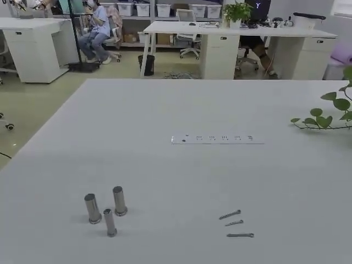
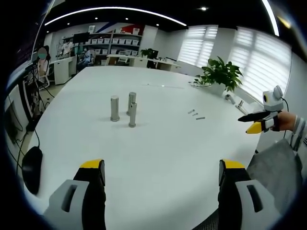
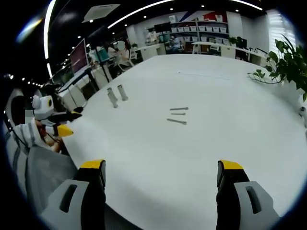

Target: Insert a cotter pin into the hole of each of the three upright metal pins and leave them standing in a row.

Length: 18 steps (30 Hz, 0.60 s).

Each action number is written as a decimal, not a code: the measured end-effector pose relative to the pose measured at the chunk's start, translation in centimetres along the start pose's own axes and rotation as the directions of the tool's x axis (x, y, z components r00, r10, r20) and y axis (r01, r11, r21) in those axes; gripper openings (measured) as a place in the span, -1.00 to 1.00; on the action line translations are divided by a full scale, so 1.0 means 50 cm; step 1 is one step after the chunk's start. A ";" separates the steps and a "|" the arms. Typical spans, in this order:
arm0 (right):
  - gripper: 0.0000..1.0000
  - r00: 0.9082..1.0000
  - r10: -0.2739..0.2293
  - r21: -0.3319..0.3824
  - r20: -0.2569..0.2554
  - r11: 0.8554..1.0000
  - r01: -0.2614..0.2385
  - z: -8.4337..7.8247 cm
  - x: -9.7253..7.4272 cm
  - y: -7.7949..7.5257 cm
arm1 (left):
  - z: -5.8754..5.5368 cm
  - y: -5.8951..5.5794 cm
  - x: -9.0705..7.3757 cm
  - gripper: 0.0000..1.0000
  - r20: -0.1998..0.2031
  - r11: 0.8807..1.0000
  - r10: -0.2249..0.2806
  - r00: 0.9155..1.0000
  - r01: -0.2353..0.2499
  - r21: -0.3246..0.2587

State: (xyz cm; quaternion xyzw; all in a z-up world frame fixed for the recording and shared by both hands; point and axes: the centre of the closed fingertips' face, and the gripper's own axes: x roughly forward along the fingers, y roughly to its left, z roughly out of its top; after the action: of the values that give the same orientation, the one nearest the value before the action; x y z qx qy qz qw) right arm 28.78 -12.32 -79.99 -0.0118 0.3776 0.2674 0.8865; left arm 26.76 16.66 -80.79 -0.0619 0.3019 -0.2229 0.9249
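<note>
Three upright metal pins (image 1: 110, 222) stand in a loose cluster at the table's near left, and they also rise ahead of my left gripper (image 2: 162, 165). Its jaws are wide open with nothing between them, well short of the metal pins (image 2: 133, 115). Three cotter pins (image 1: 234, 223) lie flat at the near right. My right gripper (image 3: 162, 166) hangs open and empty over the table edge, with the cotter pins (image 3: 178, 114) ahead and the metal pins (image 3: 116, 96) farther left. Each gripper view catches the other gripper off the table's edge: the right gripper (image 2: 259, 123), the left gripper (image 3: 57, 125).
A thin pale strip (image 1: 217, 139) lies mid-table. Plant leaves (image 1: 330, 113) reach over the right edge. A potted plant (image 2: 219, 76) stands at the far side. White desks (image 1: 236, 38), shelves and a seated person (image 1: 96, 33) lie beyond the table.
</note>
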 end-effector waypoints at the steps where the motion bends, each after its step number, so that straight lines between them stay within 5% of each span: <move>1: 0.96 1.000 -0.001 -0.001 0.000 1.000 0.001 0.000 0.000 0.000 | 0.001 0.001 0.000 0.98 0.000 1.000 0.002 1.000 -0.002 0.000; 18: 0.96 1.000 -0.012 0.005 -0.015 1.000 0.012 -0.005 -0.005 -0.002 | 0.011 0.009 -0.001 0.91 0.005 1.000 0.007 1.000 -0.007 -0.002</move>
State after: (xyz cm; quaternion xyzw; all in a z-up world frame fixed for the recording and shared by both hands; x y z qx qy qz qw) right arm 28.52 -12.57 -80.02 -0.0140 0.3848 0.2609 0.8852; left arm 27.19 17.07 -80.44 -0.0625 0.2998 -0.2194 0.9263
